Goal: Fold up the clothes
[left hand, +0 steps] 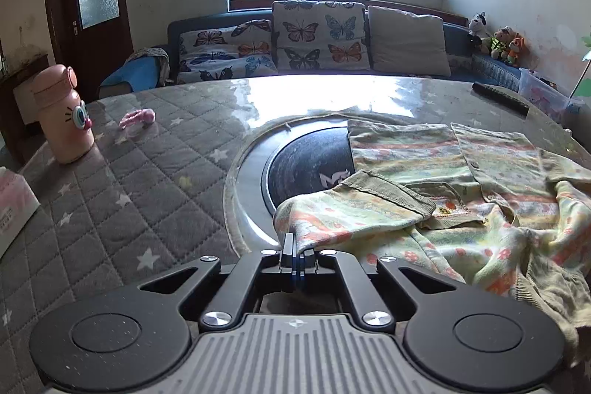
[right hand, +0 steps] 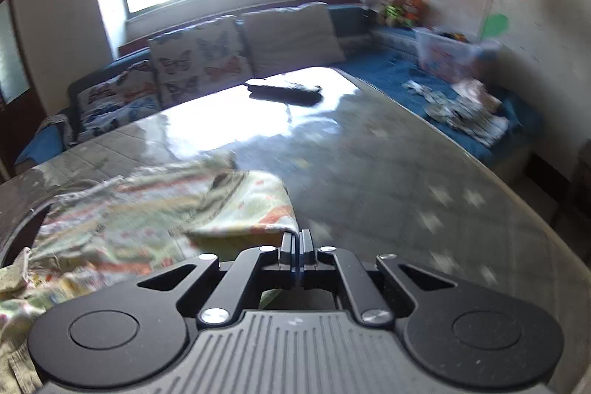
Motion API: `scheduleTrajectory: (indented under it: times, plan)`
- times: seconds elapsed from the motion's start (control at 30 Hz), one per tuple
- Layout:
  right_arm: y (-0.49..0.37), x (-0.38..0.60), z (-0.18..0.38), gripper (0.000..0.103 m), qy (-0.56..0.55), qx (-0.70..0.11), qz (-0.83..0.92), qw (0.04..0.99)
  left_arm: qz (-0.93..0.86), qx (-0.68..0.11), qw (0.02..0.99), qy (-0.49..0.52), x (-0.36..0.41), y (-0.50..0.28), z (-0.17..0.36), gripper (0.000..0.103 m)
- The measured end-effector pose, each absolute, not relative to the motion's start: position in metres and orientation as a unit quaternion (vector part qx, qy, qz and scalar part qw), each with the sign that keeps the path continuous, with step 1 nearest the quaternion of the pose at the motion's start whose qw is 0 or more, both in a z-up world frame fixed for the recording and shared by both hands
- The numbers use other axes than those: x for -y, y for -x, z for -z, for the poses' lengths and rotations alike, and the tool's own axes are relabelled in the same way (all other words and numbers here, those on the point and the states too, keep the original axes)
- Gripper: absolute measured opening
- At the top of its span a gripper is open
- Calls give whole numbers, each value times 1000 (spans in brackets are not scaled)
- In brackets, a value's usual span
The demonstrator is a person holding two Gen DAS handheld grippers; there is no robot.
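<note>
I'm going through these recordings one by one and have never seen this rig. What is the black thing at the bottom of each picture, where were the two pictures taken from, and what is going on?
No robot here: a person holds a two-finger claw in each hand, each with a wide-angle camera looking along its fingers. One picture is from the left claw, the other from the right claw; the black shape is the claw itself. Both are pinched shut on edges of a patterned yellow-green garment spread on a quilted table. Also there: a pink bottle, a small pink item and a dark remote. A sofa stands behind. The right view is blurred.
</note>
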State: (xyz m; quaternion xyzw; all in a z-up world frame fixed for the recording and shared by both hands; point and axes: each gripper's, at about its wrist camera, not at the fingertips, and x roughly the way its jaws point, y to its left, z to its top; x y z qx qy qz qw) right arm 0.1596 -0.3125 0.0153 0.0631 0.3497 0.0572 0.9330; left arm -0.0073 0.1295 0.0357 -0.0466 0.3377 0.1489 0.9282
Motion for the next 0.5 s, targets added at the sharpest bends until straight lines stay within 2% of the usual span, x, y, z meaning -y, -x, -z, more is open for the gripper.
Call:
scheduleTrajectory:
  times: [0.1, 0.27, 0.33, 0.37, 0.43, 0.5]
  plan:
    - [-141, 333, 2, 3, -76, -375, -31, 923, -149, -348, 924, 47, -129, 9, -31, 2]
    - [-127, 340, 6, 26, -38, -376, -28, 925, -149, -355, 922, 42, -127, 11, -29, 7]
    - [-127, 333, 3, 42, -15, -371, -35, 928, -149, -356, 922, 42, -127, 11, -30, 9]
    - [-129, 328, 2, 45, -3, -370, -42, 928, -149, -356, 921, 41, -127, 11, -30, 11]
    - [-135, 315, 3, 50, 34, -368, -54, 928, -151, -358, 921, 36, -127, 11, -30, 17]
    - [-140, 300, 7, 59, 78, -358, -55, 929, -157, -357, 920, 31, -128, 12, -30, 33]
